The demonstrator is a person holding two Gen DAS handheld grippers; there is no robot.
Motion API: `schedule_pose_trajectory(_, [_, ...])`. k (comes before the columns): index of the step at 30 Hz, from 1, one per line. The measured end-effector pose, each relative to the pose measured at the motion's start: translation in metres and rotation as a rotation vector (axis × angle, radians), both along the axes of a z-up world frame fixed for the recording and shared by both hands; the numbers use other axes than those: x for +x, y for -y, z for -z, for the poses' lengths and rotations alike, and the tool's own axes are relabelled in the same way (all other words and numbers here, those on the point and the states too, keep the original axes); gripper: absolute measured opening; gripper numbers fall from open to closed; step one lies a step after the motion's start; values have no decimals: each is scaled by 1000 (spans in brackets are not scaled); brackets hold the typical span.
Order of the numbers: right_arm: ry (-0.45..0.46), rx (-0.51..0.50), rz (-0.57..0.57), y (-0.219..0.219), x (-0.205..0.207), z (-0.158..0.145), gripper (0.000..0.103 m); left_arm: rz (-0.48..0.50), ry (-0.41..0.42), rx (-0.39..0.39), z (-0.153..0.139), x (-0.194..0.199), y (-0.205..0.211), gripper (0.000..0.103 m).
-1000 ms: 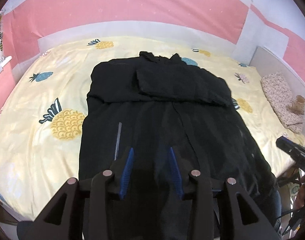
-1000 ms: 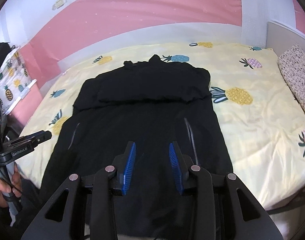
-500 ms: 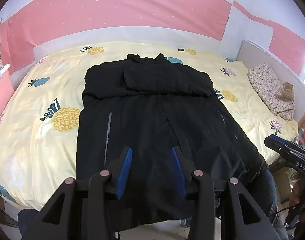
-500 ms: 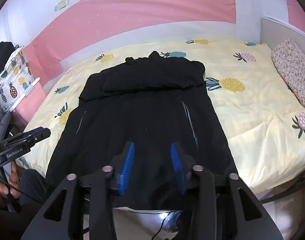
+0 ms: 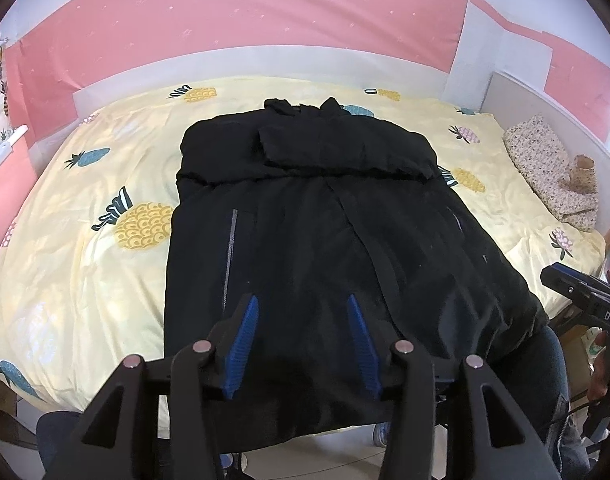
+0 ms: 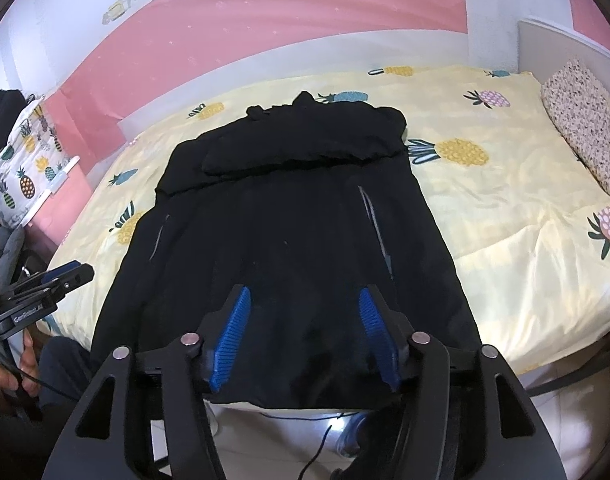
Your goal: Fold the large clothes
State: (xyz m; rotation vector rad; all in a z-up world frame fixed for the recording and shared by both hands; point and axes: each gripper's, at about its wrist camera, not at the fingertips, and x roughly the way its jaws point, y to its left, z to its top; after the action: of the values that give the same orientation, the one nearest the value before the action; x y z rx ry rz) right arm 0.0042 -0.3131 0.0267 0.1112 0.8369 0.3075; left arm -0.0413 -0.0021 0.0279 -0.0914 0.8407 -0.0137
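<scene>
A large black jacket point(image 5: 325, 216) lies flat on the bed, collar at the far end, both sleeves folded across the chest. Its hem hangs over the near bed edge. It also shows in the right wrist view point(image 6: 289, 220). My left gripper point(image 5: 303, 308) is open and empty, held above the jacket's lower part. My right gripper point(image 6: 305, 296) is open and empty above the hem. Each gripper appears in the other's view: the right gripper point(image 5: 585, 300) at the right edge, the left gripper point(image 6: 45, 288) at the left edge.
The bed has a yellow pineapple-print sheet point(image 5: 85, 240). A floral pillow point(image 5: 553, 172) lies at the right against a white headboard. A pink and white wall point(image 5: 225, 20) stands behind. Tiled floor point(image 6: 285, 432) and a cable show below the bed edge.
Both grippers have pulled back toward the near bed edge and risen, so the jacket's hem and the floor have come into view. The right gripper's jaws have opened a little wider.
</scene>
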Motion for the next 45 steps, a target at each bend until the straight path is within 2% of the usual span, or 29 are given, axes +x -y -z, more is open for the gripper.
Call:
schedule_pose_trajectory(9, [-37, -3, 65, 19, 1, 13, 59, -36, -30, 16, 13, 4, -15, 50])
schedule_pose_trajectory(11, [-49, -7, 78, 24, 2, 17, 62, -48, -36, 24, 16, 5, -19, 50])
schedule_pose_trajectory(27, [-172, 21, 165, 61, 29, 50, 66, -112, -103, 45, 47, 15, -54, 52])
schedule_pose_trajectory(32, [-207, 17, 193, 75, 36, 60, 67, -133, -145, -3, 63, 19, -73, 57])
schedule_pose_trajectory(36, [-245, 29, 205, 87, 43, 70, 67, -168, -213, -114, 83, 24, -95, 57])
schedule_pose_trajectory(39, [-278, 48, 216, 96, 49, 80, 67, -174, -243, -160, 96, 25, -102, 58])
schedule_pose_trajectory(45, [-337, 86, 220, 108, 65, 98, 67, -187, -247, -124, 106, 30, -110, 61])
